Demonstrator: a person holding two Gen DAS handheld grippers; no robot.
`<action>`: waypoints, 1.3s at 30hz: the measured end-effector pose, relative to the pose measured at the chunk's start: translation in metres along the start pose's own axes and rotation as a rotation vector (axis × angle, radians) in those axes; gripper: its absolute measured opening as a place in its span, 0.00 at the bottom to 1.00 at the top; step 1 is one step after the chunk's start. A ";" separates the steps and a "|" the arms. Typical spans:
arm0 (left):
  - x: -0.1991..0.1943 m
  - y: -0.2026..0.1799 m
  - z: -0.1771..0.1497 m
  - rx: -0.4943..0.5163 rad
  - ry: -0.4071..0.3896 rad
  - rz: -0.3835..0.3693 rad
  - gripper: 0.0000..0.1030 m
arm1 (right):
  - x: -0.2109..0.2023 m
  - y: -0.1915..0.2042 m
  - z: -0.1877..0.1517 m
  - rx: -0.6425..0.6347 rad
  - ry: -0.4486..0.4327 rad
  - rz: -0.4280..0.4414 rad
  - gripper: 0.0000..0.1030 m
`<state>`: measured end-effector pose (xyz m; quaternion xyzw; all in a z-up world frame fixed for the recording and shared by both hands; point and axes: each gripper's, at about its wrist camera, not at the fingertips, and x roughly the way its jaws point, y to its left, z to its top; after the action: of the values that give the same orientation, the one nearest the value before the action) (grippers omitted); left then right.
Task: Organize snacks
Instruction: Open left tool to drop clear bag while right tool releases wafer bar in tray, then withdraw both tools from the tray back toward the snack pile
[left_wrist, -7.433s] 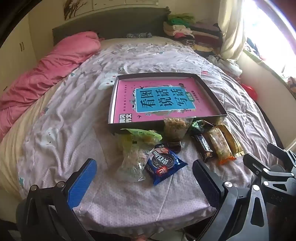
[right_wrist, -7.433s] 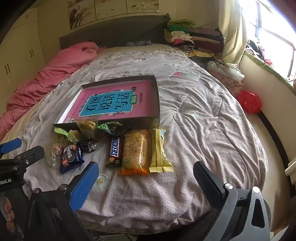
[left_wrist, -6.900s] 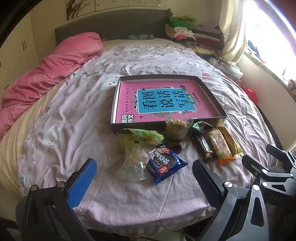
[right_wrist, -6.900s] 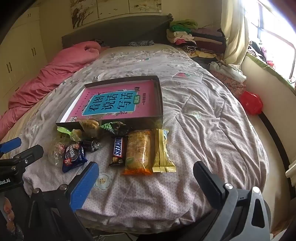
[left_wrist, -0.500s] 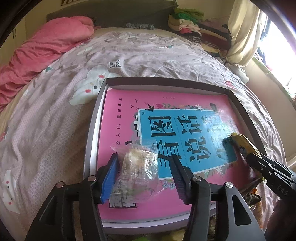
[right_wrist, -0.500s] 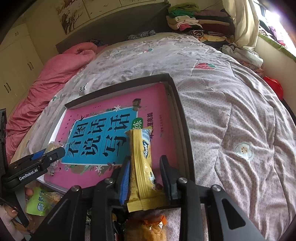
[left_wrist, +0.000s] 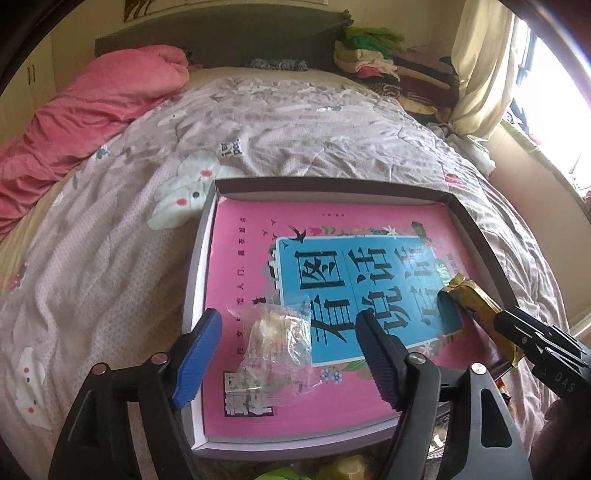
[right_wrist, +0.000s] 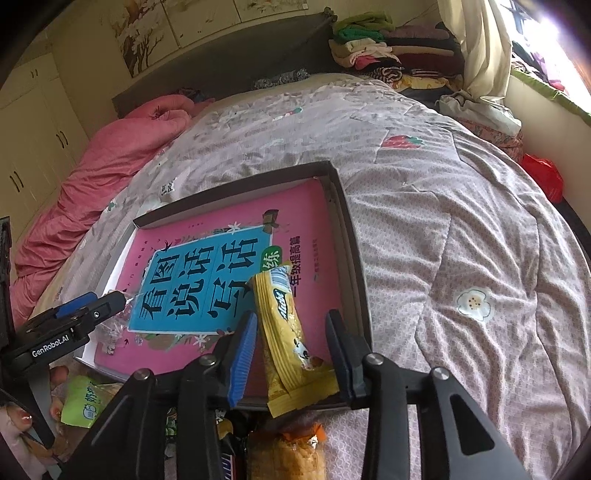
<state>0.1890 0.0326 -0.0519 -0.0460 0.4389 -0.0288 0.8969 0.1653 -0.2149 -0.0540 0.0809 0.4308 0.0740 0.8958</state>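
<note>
Left gripper (left_wrist: 288, 350) opening around crinkly clear packet (left_wrist: 277, 350).

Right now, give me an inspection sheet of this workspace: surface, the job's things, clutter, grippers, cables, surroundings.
Surface: bed quilt, rumpled, patterned.
Job's things: shallow box with a pink book lying inside; clear snack bag on the book; yellow snack packet partly over the box's near edge.
Clutter: green packet and orange-sealed packet on the quilt before the box.
Grippers: left gripper jaws have just been opening, apart from the clear bag between them; right gripper jaws have just been opening, the yellow packet between them, clear of both.
Cables: nothing seen.
Surroundings: pink duvet, folded clothes pile, curtain, wardrobe doors.
</note>
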 end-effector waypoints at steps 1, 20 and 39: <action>-0.002 0.000 0.000 0.002 -0.006 0.004 0.74 | -0.001 0.000 0.000 -0.001 -0.004 -0.004 0.39; -0.039 0.003 -0.005 -0.004 -0.058 0.054 0.76 | -0.033 -0.004 0.000 -0.012 -0.076 -0.022 0.46; -0.092 0.052 -0.019 -0.066 -0.089 0.053 0.76 | -0.066 -0.008 -0.012 -0.021 -0.096 -0.008 0.51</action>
<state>0.1187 0.0921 0.0032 -0.0654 0.4001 0.0114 0.9140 0.1155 -0.2347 -0.0129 0.0733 0.3868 0.0709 0.9165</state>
